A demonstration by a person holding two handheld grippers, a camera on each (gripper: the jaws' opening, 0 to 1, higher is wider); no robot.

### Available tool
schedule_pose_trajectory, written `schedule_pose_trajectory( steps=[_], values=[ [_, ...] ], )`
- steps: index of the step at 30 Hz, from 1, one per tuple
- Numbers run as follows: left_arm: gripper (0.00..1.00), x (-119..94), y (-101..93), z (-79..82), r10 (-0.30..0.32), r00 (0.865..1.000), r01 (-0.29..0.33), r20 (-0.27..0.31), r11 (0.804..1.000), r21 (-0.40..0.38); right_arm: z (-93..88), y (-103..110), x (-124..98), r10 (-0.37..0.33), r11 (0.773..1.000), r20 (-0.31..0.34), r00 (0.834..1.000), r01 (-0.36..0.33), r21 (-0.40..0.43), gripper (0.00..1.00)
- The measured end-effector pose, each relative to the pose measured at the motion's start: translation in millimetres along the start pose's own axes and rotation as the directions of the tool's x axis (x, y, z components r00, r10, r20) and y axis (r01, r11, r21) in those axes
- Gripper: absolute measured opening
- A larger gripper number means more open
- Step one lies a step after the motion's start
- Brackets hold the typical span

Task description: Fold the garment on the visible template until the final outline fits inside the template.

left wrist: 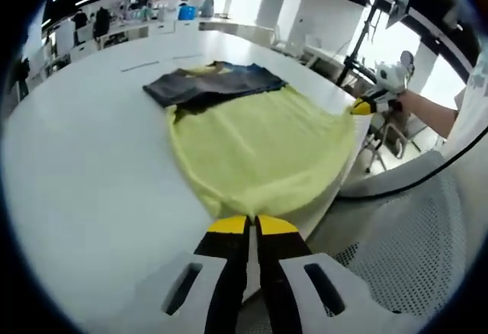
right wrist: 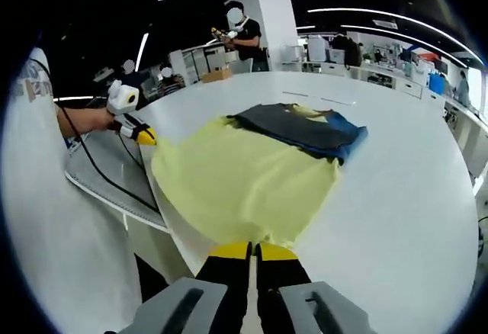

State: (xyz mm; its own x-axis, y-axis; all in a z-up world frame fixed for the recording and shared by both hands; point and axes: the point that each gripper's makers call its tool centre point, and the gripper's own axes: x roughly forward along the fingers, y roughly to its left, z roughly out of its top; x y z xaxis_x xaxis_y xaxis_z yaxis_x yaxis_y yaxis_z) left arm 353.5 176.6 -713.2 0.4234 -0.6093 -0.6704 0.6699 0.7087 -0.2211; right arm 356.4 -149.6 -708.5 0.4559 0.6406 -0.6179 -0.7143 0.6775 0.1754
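A yellow garment lies spread on the white table, its near part hanging over the table's edge. A dark blue denim piece lies folded on its far end. My left gripper is shut, its yellow tips pinched on the garment's near hem. In the right gripper view the yellow garment and the denim piece lie ahead, and my right gripper is shut on the hem at its own corner. Each gripper also shows in the other's view at a cloth corner: the right gripper, the left gripper.
Thin marks lie on the table beyond the denim. A black cable runs by the table's rounded edge over a perforated surface. A person stands at the far side holding other grippers. Desks and shelves fill the background.
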Motion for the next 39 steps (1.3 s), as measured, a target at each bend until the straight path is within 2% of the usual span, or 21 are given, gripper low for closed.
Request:
schedule_pose_trajectory(
  steps=[5, 16, 24, 35, 39],
  values=[
    [0.00, -4, 4.0, 17.7, 0.013, 0.998, -0.012, 0.058, 1.000, -0.025, 14.0, -8, -1, -0.026, 1.000, 0.045, 0.999, 0.025, 0.010, 0.00],
    [0.00, -6, 15.6, 45.1, 0.065, 0.991, -0.065, 0.116, 0.998, -0.003, 40.5, -23, 3, -0.062, 0.998, 0.108, 0.992, 0.062, 0.007, 0.00],
    [0.00, -2, 26.2, 62.4, 0.092, 0.983, -0.090, 0.160, 0.996, -0.021, 53.3, -38, 4, -0.097, 0.995, 0.144, 0.985, 0.095, 0.024, 0.00],
    [0.00, -2, 47.6, 90.7, 0.136, 0.964, -0.128, 0.229, 0.991, -0.047, 76.1, -60, 5, -0.132, 0.990, 0.202, 0.970, 0.122, 0.064, 0.00],
    [0.00, 1, 52.4, 104.7, 0.157, 0.952, -0.151, 0.262, 0.988, -0.046, 83.2, -66, 7, -0.148, 0.989, 0.211, 0.966, 0.137, 0.063, 0.00]
  ],
)
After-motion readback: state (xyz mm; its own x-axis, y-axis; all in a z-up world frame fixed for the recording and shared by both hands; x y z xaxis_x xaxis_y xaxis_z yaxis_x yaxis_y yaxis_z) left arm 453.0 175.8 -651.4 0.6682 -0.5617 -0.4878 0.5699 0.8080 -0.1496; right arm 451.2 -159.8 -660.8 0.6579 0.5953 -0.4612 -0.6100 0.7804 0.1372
